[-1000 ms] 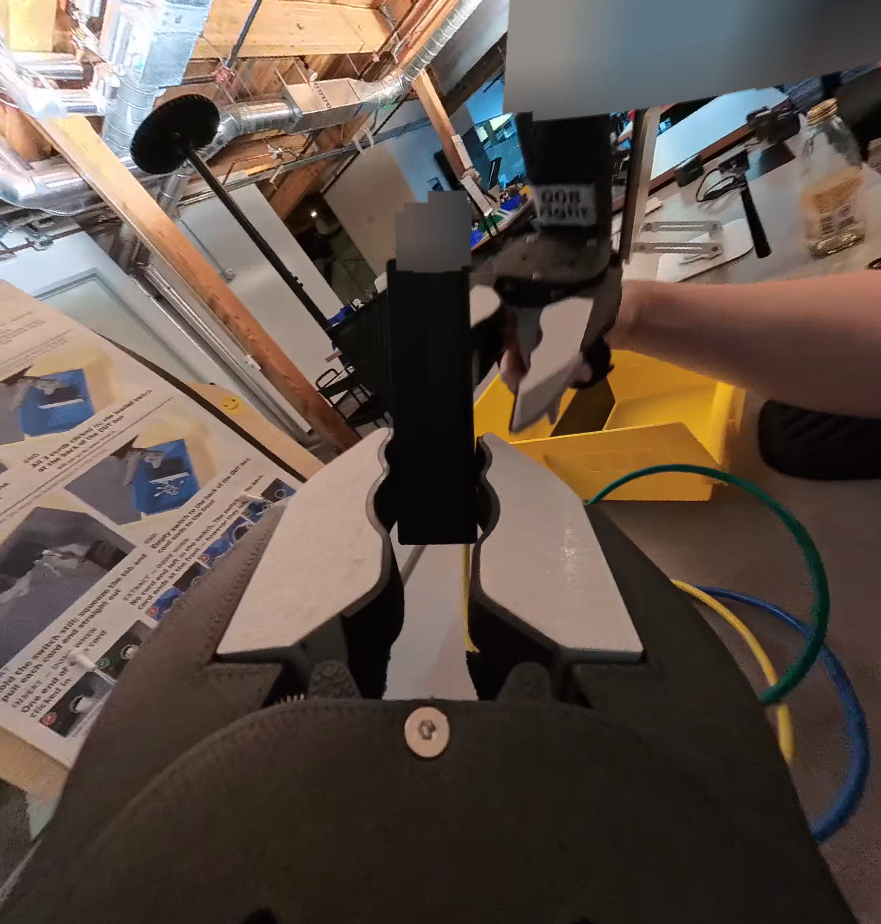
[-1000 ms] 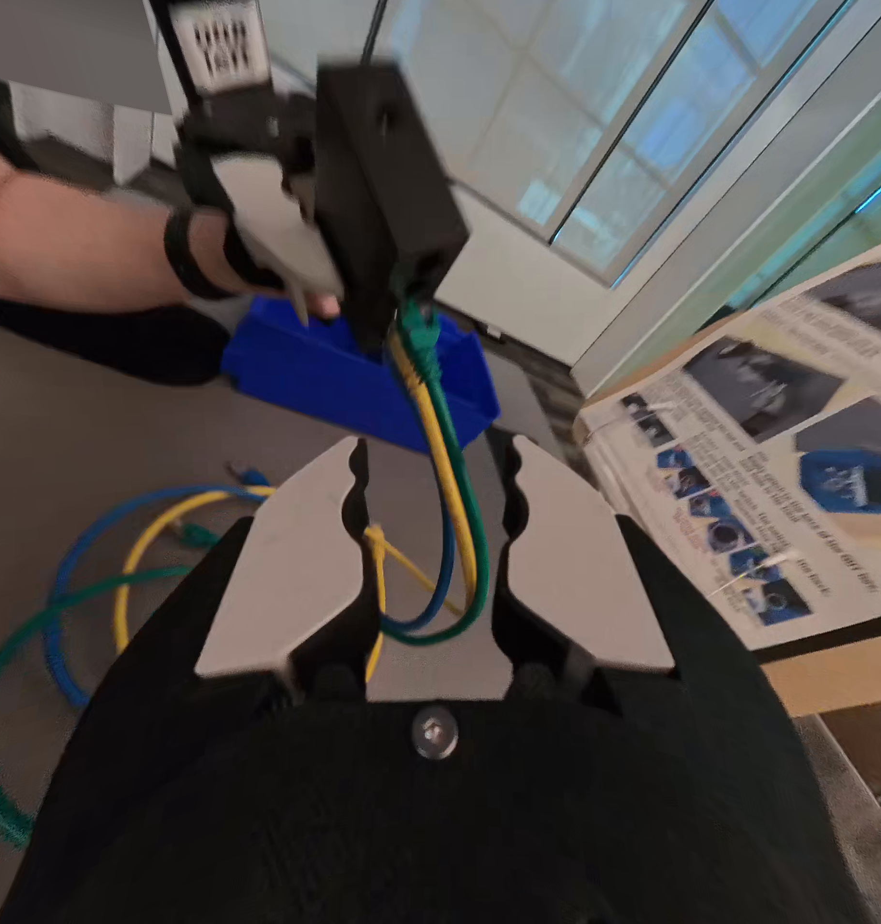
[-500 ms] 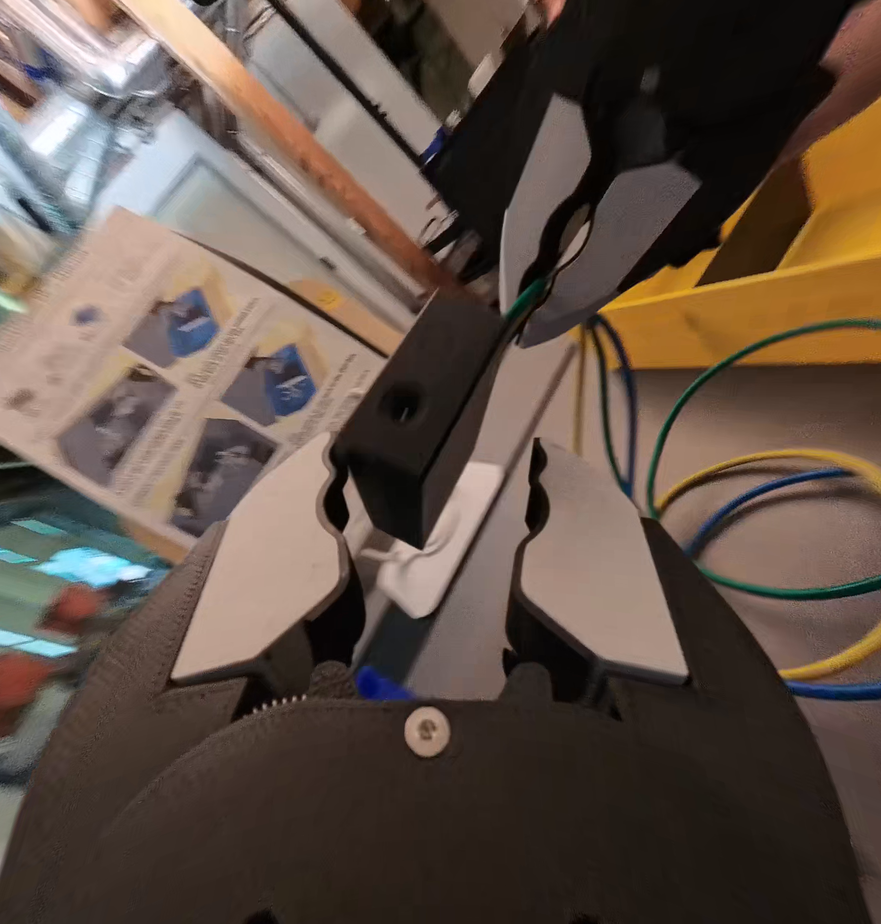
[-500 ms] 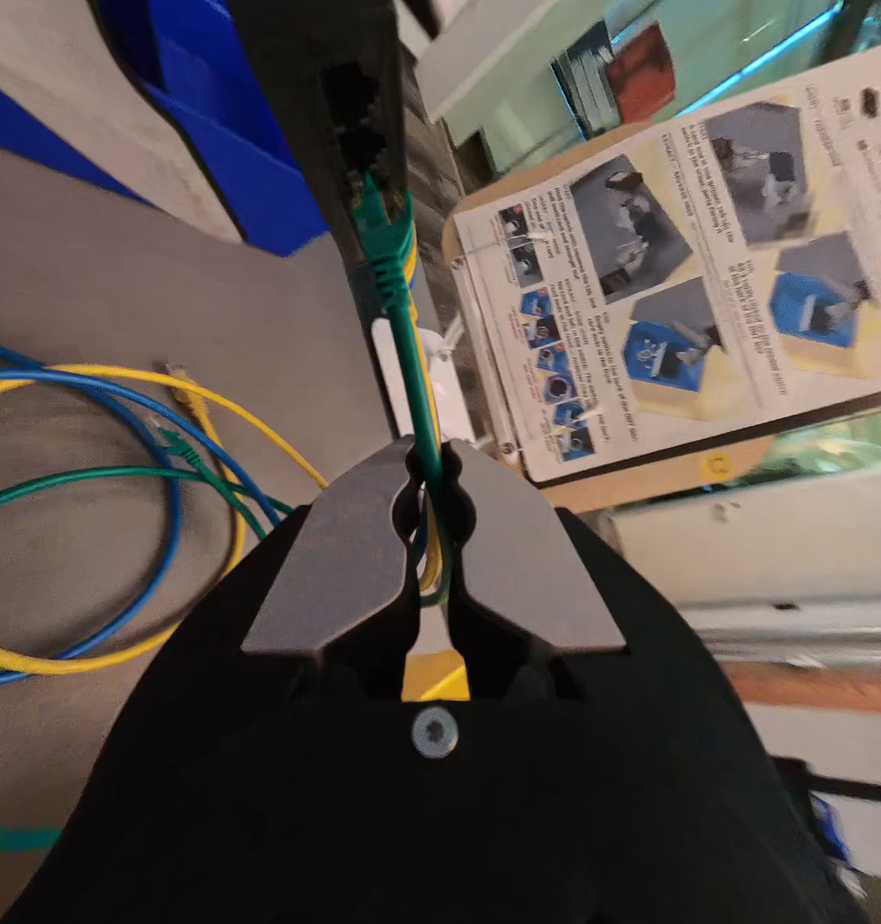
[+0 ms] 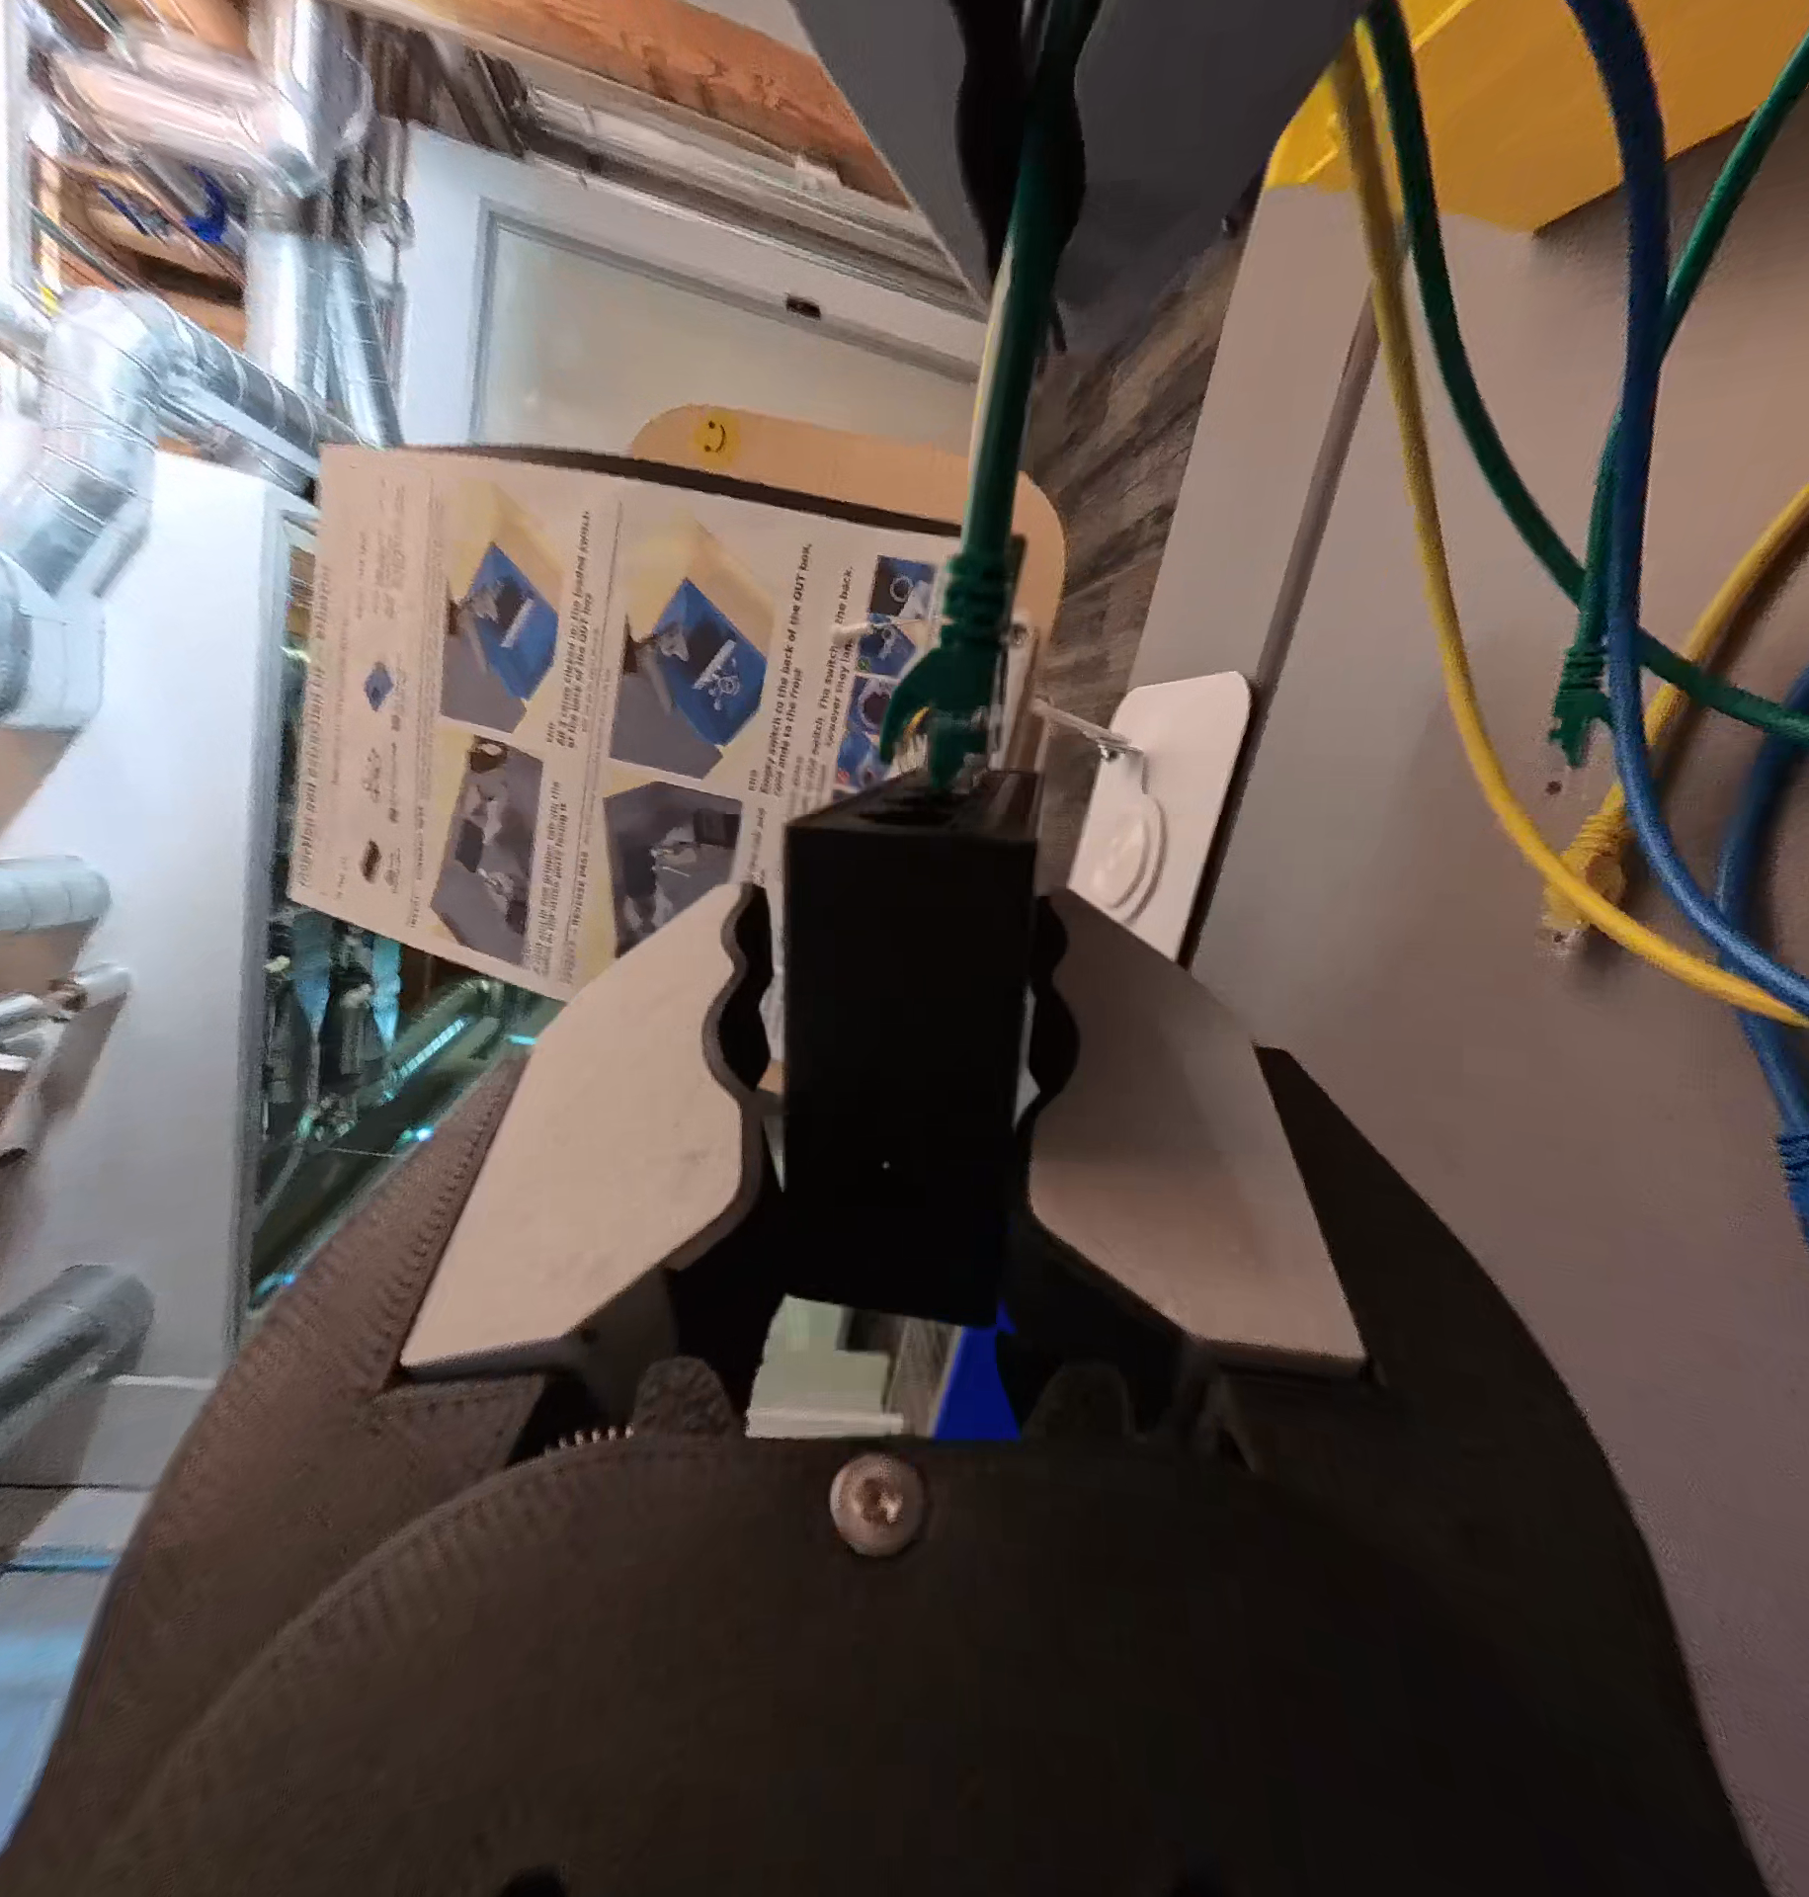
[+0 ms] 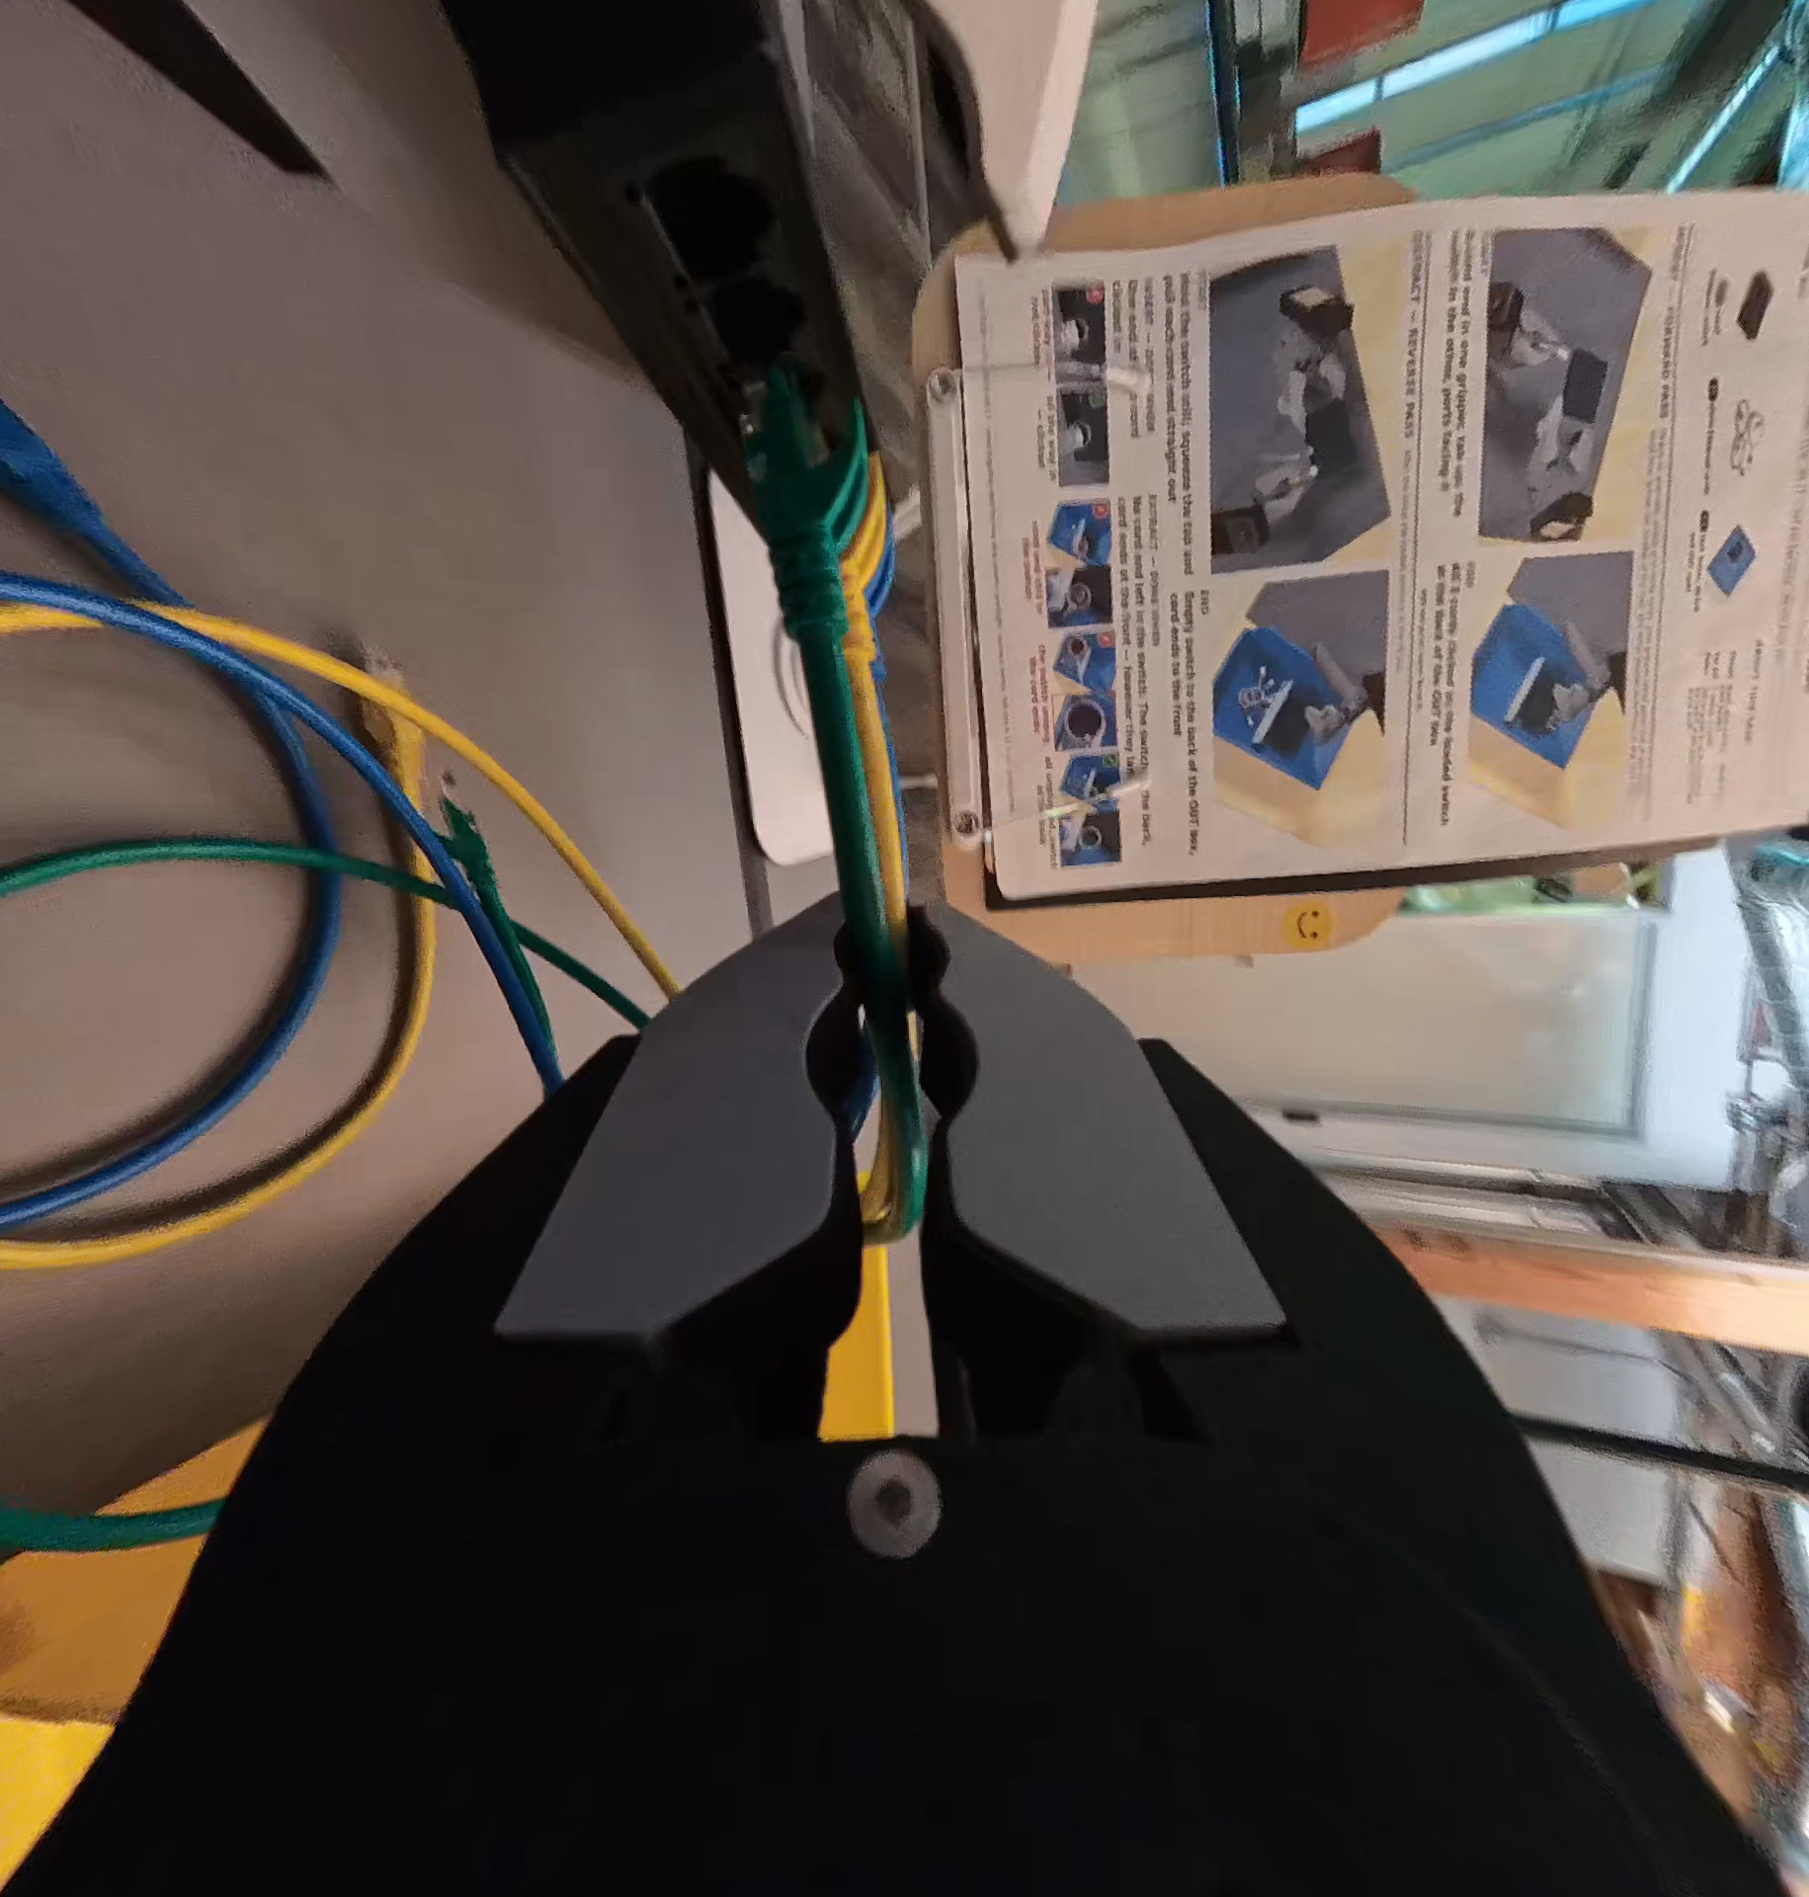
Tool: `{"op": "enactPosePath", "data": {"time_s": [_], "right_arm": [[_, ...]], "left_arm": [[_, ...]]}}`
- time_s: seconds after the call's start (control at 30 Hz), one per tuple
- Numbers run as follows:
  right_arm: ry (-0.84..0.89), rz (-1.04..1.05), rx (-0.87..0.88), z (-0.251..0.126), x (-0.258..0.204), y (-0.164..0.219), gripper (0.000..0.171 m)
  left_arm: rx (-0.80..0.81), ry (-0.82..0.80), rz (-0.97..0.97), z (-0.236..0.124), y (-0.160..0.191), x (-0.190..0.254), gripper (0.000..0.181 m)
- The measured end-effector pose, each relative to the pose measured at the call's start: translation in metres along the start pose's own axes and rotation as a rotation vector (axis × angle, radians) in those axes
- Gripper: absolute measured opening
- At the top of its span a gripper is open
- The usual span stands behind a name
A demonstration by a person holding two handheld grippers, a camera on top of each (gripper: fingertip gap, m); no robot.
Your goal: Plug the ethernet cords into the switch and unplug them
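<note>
- The left gripper (image 5: 895, 1011) is clamped on the black switch (image 5: 905, 1037), one finger on each side, ports facing away from the camera.
- The right gripper (image 6: 888, 1011) is closed on the green cord (image 6: 833, 739) a little way behind its plug; a yellow cord (image 6: 885, 780) runs through the same gap, and whether it is pinched too I cannot tell.
- Green, yellow and blue plugs sit bunched at the near end of the switch's port row; the ports farther along look empty. How deeply each plug is seated is too blurred to say.
- The step in hand looks like unplugging the green cord, though a push inward cannot be ruled out.
- If unplugging, the next move calls for a straight pull along the port axis while the left gripper holds the switch steady; the latch tab may need pressing, since pulling on the cord alone could strain it.
- The other ends of the cords (image 6: 263, 821) lie in loose loops on a grey tabletop (image 6: 212, 359).
- A yellow bin (image 5: 1557, 133) sits at the far side, and a white plate (image 5: 1167, 801) at the table edge.
- A printed instruction sheet (image 6: 1393, 534) hangs on a board just past the table; ducts and wooden beams show beyond.
</note>
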State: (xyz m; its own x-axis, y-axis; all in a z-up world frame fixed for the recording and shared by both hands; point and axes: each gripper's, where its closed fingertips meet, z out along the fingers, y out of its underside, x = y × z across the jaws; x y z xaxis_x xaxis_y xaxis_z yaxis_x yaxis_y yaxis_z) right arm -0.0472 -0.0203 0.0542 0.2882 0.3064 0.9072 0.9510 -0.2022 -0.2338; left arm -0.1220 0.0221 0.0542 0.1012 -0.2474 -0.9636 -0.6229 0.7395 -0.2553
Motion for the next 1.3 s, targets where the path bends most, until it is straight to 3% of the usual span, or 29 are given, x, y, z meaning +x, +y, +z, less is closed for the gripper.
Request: {"op": "enactPosePath", "data": {"time_s": [0.1,0.23,0.3,0.43,0.5,0.6,0.73,0.87,0.97,1.03,1.17,1.3], "right_arm": [[-0.04,0.096,0.165,-0.014,0.006,-0.012,0.007],[-0.11,0.222,0.439,-0.055,0.021,-0.025,0.015],[-0.126,0.315,0.638,-0.083,0.038,-0.025,0.025],[-0.053,0.676,1.113,-0.142,0.1,0.009,0.018],[-0.035,0.896,1.134,-0.127,0.12,0.042,0.014],[-0.167,0.936,1.081,-0.083,0.099,0.051,0.026],[-0.382,0.74,1.139,-0.069,0.049,-0.02,0.043],[-0.354,0.51,1.136,-0.068,0.01,-0.074,0.051],[-0.322,0.485,1.18,-0.073,0.005,-0.087,0.046],[-0.349,0.452,1.217,-0.079,0.0,-0.09,0.03],[-0.418,0.441,1.24,-0.082,-0.009,-0.094,0.029],[-0.404,0.416,1.2,-0.075,-0.013,-0.093,0.028]], "left_arm": [[0.085,0.031,-0.099,-0.003,-0.004,-0.007,0.048],[0.161,-0.064,-0.099,-0.017,-0.013,-0.029,0.047],[0.201,-0.087,-0.133,-0.023,-0.017,-0.037,0.047],[0.293,-0.1,-0.237,-0.039,-0.027,-0.054,0.047],[0.37,-0.083,-0.306,-0.05,-0.037,-0.06,0.047],[0.487,-0.015,-0.409,-0.065,-0.055,-0.063,0.047],[0.614,0.1,-0.505,-0.076,-0.076,-0.055,0.047],[0.68,0.219,-0.578,-0.077,-0.086,-0.043,0.047],[0.709,0.294,-0.624,-0.077,-0.09,-0.036,0.047],[0.73,0.314,-0.662,-0.077,-0.091,-0.036,0.048],[0.742,0.469,-0.728,-0.078,-0.09,-0.027,0.048],[0.733,0.525,-0.741,-0.076,-0.086,-0.022,0.053]]}}
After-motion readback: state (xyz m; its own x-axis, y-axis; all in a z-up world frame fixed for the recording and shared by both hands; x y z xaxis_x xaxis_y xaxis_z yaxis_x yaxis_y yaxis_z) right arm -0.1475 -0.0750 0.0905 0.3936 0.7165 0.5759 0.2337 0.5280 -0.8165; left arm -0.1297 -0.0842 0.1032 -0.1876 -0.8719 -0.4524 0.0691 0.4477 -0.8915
